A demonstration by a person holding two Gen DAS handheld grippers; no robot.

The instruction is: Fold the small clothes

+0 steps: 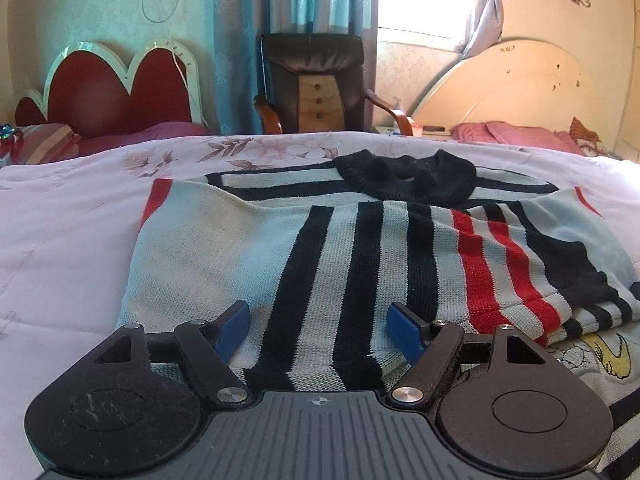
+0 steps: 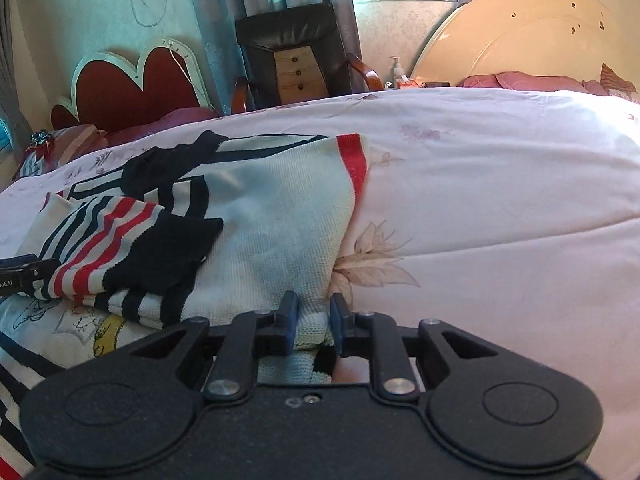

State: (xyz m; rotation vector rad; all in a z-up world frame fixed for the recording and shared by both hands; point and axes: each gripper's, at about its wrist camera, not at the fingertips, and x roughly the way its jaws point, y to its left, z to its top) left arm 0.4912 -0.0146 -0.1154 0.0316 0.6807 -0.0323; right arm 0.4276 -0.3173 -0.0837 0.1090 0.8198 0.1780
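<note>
A small knit sweater [image 1: 248,256] with white, navy and red stripes lies on the bed, its black collar [image 1: 404,178] at the far side and both sleeves folded across the body. My left gripper [image 1: 320,326] is open, its blue pads either side of the striped left sleeve near the hem, holding nothing. In the right wrist view the sweater [image 2: 272,232] lies to the left. My right gripper [image 2: 314,320] is shut on the sweater's lower right edge. The left gripper's tip [image 2: 24,272] shows at the left edge.
The bed carries a pale pink floral quilt [image 2: 500,208]. A dark armchair [image 1: 316,84] stands behind it, with a red heart-shaped headboard [image 1: 112,88] to the left and a cream headboard [image 1: 516,88] with pink pillows to the right. A cartoon print [image 1: 600,356] shows on the sweater's front.
</note>
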